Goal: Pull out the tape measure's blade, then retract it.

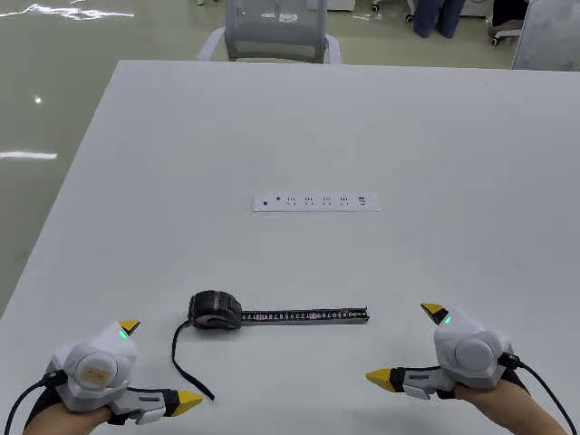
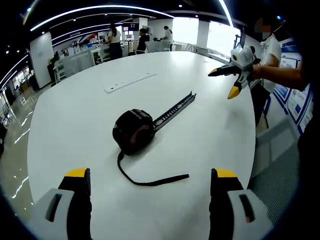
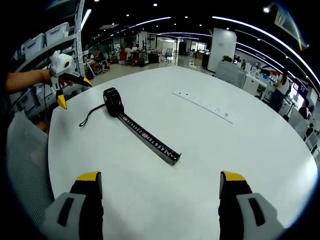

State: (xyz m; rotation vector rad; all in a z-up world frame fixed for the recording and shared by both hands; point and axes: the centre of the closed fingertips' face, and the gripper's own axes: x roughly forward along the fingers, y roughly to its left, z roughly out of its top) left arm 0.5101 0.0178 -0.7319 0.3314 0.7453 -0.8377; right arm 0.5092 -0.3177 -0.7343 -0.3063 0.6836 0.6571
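Observation:
A black tape measure (image 1: 215, 310) lies on the white table (image 1: 299, 136), its dark blade (image 1: 304, 316) pulled out to the right and its black wrist strap (image 1: 186, 361) trailing toward me. My left gripper (image 1: 156, 364) hangs open near the front left corner, a short way from the case (image 2: 132, 131). My right gripper (image 1: 407, 345) is open at the front right, off the blade's tip (image 3: 171, 156). The left gripper view catches the right gripper (image 2: 226, 82) across the table, and the right gripper view has the left gripper (image 3: 70, 90) beyond the case (image 3: 113, 101). Neither gripper holds anything.
A white power strip (image 1: 315, 202) is set flat in the table's middle, beyond the tape. A grey office chair (image 1: 275, 32) stands at the far edge. The table's front edge runs just below both grippers.

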